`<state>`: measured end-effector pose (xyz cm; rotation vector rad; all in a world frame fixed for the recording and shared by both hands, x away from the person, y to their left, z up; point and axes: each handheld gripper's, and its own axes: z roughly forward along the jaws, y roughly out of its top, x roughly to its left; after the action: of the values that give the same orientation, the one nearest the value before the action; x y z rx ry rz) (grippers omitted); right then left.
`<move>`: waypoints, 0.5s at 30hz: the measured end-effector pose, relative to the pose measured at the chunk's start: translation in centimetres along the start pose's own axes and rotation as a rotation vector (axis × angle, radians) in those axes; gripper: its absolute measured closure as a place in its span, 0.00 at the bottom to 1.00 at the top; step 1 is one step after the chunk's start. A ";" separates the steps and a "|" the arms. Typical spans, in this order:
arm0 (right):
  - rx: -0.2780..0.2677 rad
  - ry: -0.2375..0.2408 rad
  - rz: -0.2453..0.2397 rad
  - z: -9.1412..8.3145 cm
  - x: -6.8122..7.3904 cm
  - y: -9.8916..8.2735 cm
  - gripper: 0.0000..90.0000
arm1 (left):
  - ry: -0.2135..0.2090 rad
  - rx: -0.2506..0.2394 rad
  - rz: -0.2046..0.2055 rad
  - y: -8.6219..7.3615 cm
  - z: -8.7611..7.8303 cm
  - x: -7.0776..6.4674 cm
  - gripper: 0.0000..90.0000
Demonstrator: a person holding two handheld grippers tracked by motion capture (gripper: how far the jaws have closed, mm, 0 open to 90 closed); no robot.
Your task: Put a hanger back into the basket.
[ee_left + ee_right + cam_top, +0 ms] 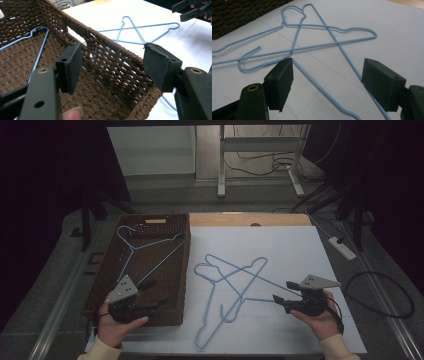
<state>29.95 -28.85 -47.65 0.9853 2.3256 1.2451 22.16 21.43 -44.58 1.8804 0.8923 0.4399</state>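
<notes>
Here, a person is sitting at a white bench (300, 255) and holding 2 grippers. The left gripper (150, 295) is hanging over the near corner of a brown woven basket (102, 275). Its fingers (71, 66) are standing wide open, and nothing is sitting between them. 1 blue wire hanger (150, 247) is lying flat inside the basket.

2 more blue hangers (235, 285) are lying crossed over each other on the bench, just beside the basket. The right gripper (281, 296) is resting low near the right end of these hangers. Its fingers (280, 80) are also standing wide open. In the right gripper view, 2 thin blue wires of the crossed hangers are running between the fingers, and the right one is passing close by the right finger. The pads are not pressing on the wires, so nothing is being held.
</notes>
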 end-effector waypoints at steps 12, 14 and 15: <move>0.043 0.025 -0.041 2.4 0.8 2.4 0.32 | -0.009 0.015 0.009 0.0 0.3 -0.5 0.37; 0.054 0.027 -0.042 3.0 0.9 2.8 0.33 | -0.008 0.015 0.009 0.0 0.3 -0.6 0.37; 0.054 0.032 -0.040 3.2 0.9 2.9 0.33 | -0.008 0.015 0.010 0.0 0.3 -0.6 0.37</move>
<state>32.38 -25.19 -47.02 0.9382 2.4027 1.1968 21.98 20.81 -44.67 1.8999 0.8837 0.4326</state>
